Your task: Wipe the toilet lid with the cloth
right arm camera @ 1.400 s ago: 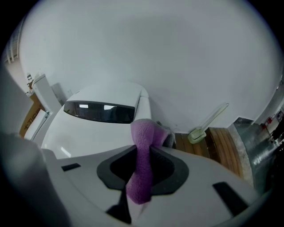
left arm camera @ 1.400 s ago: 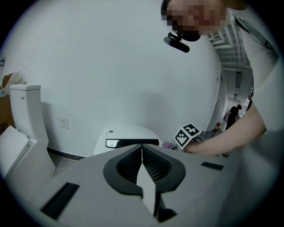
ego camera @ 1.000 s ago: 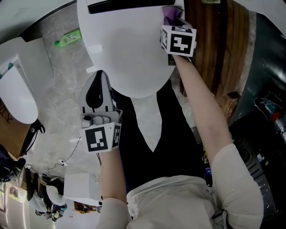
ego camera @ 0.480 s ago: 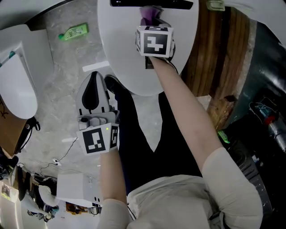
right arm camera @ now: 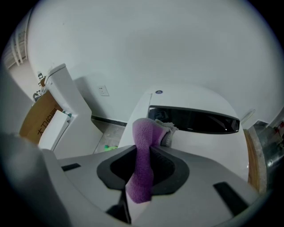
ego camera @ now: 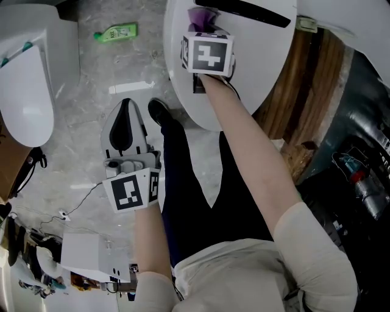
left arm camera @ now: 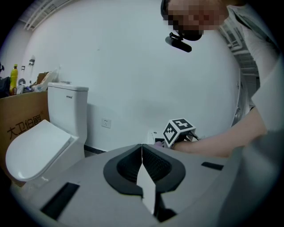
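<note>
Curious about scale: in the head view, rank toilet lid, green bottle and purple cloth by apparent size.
1. toilet lid: largest.
2. green bottle and purple cloth: look alike; cloth partly hidden, so unranked.

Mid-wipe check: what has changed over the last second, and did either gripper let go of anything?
The right gripper, shut on the purple cloth, swept across the toilet lid from its right edge toward the person's left, along the back near the dark strip. Nothing was taken hold of or released. The left gripper stayed shut and empty, held off to the left over the floor.
</note>
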`<state>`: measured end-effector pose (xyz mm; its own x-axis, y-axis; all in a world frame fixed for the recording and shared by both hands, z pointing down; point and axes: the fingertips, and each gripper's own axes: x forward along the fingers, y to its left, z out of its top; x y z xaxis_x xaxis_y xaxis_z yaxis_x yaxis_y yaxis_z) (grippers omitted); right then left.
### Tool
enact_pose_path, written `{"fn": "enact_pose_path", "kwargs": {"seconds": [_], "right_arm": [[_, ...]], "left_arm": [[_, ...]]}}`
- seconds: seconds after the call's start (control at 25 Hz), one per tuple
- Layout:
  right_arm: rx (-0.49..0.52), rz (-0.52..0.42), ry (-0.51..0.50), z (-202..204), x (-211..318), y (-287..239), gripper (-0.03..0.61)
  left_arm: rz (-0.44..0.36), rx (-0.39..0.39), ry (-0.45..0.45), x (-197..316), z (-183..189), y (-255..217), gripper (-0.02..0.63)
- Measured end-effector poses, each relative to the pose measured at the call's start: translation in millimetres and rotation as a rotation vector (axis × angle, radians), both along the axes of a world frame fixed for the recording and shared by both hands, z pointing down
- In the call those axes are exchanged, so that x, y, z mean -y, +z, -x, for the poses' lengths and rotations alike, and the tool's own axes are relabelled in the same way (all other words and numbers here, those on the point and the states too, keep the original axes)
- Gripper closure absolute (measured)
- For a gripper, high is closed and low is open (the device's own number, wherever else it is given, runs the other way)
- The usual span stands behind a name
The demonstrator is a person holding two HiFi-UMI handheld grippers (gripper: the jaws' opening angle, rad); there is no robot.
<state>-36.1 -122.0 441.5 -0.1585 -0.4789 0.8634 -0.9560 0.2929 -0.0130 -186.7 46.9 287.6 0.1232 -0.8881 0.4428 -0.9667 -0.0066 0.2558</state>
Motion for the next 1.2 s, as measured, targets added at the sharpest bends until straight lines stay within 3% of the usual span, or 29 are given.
{"fn": "enact_pose_path", "kwargs": {"seconds": [0.36, 0.6, 0.88, 1.2], "right_arm": [[0.053, 0.017, -0.062, 52.3, -9.1, 13.4, 0.488], [0.081, -0.021, -0.104, 51.7, -23.1, -8.6, 0.488], [0.106, -0.077, -0.003, -36.2, -35.7, -35.0, 0.488], [0.003, -0.102, 0.095, -179.9, -60.0, -51.5, 0.488]], "left_arm": [[-0.019, 0.020, -0.061, -13.9, 33.4, -3.9, 0.597], [-0.032, 0.036, -0.053, -15.8, 32.4, -5.4, 0.598], [-0.051, 0.035, -0.027, -3.5, -5.9, -10.3, 0.598], [-0.066, 0.045, 0.032, 15.1, -73.2, -18.9, 0.598]]}}
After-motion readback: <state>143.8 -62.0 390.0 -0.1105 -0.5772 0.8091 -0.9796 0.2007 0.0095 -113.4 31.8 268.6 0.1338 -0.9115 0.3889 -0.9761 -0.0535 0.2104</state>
